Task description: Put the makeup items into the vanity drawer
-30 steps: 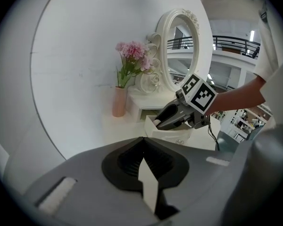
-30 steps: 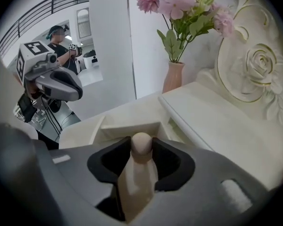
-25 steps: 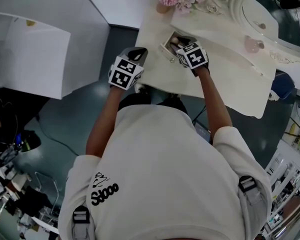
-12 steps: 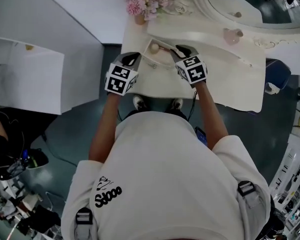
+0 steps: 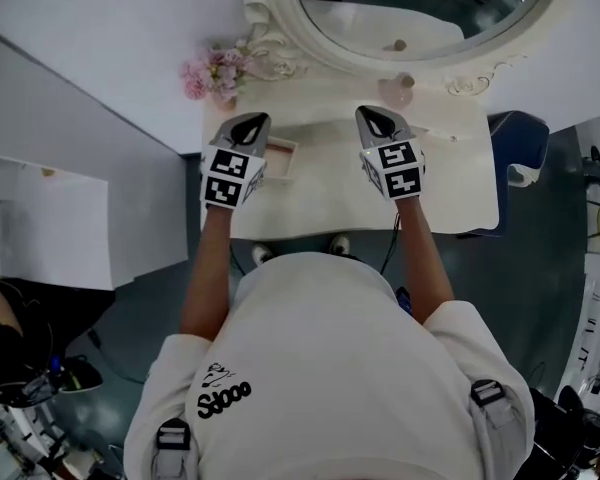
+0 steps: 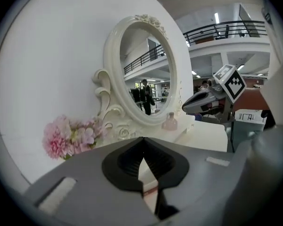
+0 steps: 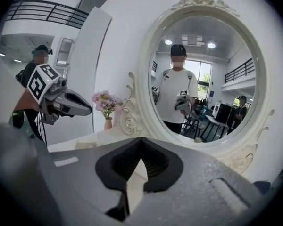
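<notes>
The open vanity drawer (image 5: pixel 278 158) shows as a small box with a pinkish inside at the left of the white vanity top (image 5: pixel 330 193); I cannot make out what lies in it. My left gripper (image 5: pixel 250 124) hovers just left of it, jaws shut and empty. My right gripper (image 5: pixel 377 118) hangs over the middle of the top, well right of the drawer, also shut with nothing between its fingers. In the left gripper view its own jaws (image 6: pixel 142 155) meet and the right gripper (image 6: pixel 203 100) shows at the right. The right gripper view shows closed jaws (image 7: pixel 140 157) and the drawer (image 7: pixel 87 144) beyond.
An oval mirror (image 5: pixel 420 8) in a carved white frame stands at the back of the vanity. Pink flowers (image 5: pixel 212 73) in a vase stand at the back left, and a small pink bottle (image 5: pixel 398 90) at the mirror's foot. A white wall runs behind.
The right gripper has come up out of the drawer and moved right, over the middle of the top. The left gripper stays beside the drawer. The head view has tilted up, showing the mirror.
</notes>
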A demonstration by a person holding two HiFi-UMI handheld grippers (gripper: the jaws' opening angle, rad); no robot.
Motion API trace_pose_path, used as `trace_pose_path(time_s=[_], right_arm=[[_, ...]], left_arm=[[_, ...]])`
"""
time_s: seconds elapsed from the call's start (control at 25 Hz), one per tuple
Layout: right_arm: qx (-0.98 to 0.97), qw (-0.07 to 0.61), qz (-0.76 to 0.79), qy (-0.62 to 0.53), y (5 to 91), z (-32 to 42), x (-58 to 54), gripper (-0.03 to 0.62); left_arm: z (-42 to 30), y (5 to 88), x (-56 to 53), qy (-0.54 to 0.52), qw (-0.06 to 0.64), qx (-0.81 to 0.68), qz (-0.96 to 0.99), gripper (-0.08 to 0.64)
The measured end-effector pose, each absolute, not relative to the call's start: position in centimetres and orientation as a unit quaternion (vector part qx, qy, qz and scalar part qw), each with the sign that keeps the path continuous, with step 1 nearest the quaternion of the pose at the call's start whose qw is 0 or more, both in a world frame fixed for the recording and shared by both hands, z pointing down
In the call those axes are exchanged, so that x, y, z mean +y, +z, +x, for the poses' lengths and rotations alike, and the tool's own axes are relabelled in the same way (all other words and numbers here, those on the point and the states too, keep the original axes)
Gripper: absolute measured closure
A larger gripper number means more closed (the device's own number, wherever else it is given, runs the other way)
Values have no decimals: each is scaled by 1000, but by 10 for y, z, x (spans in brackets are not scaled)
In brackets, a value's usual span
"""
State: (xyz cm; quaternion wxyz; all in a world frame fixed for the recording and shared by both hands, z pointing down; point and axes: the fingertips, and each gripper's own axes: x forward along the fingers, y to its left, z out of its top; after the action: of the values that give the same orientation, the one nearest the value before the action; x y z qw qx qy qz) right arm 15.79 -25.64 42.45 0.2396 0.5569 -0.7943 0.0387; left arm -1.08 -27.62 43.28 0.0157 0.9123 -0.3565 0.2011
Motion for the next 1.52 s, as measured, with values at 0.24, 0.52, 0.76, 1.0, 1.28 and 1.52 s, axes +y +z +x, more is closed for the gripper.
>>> trace_pose_path(time_s=[0.24,0.52,0.76,1.0,1.28,1.52], right_arm=[[-782,203,589,-14,364,198,-248,591],[-784,186,589,-62,307,210,-237,591],[-786,184,580,-111,262,205,-231,591],[-789,163,581,-119,238,204,-225,591],[-788,167,581,-118,245,201,-226,591],[-790,165,579,-117,245,200,-225,591]], left_arm=[[28,383,-281,175,-32,-351,919,543],[55,331,-276,138,-70,-342,927,543],[60,279,-270,110,-95,-341,929,543],[58,243,-257,82,-124,-334,931,543],[60,242,-254,83,-129,-325,933,543],[60,241,-253,79,-127,-323,935,543]])
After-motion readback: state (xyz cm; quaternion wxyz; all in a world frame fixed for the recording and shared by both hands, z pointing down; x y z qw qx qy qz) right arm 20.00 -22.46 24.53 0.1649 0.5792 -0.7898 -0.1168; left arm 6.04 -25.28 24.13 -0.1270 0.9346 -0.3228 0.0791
